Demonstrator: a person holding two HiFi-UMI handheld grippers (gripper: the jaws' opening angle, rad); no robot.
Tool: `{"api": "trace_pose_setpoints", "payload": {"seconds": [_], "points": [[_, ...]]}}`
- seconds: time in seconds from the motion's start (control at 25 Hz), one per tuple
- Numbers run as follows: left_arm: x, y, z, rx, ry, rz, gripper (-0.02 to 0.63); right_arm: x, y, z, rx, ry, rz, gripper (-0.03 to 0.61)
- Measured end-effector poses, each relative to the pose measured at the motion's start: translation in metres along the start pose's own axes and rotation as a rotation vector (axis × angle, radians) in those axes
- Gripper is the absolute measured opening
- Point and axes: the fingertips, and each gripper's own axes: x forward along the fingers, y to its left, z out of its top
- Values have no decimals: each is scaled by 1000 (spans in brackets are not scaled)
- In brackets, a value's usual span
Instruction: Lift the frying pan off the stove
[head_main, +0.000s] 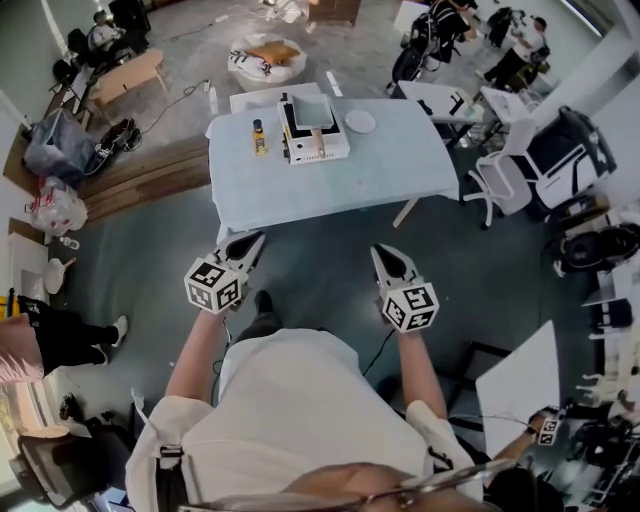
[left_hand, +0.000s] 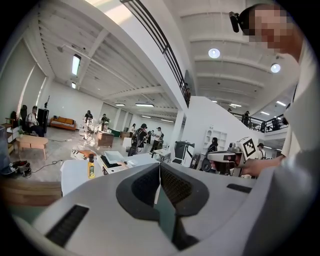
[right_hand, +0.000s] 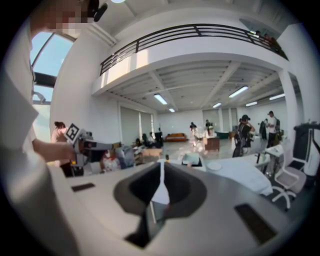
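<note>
Head view: a person stands well back from the counter (head_main: 410, 170), with the left claw (head_main: 255, 241) and right claw (head_main: 383, 253) held side by side and pointing toward it. The pan (head_main: 311, 110) sits on the stove (head_main: 330, 150), between a bottle (head_main: 259, 137) and a plate (head_main: 360, 121). Left gripper view: the jaws are pressed together with nothing between them. Right gripper view: the jaws are likewise closed and empty.
</note>
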Motion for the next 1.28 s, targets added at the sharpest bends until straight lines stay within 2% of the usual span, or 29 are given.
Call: {"api": "trace_pose_setpoints", "payload": {"seconds": [0.52,1.28], "points": [[46,48,17,8,16,-43,32,58,-24,6,20,22,-21,35],[134,183,58,31,69,-164,32,197,-54,45,30,49,-118,35]]}}
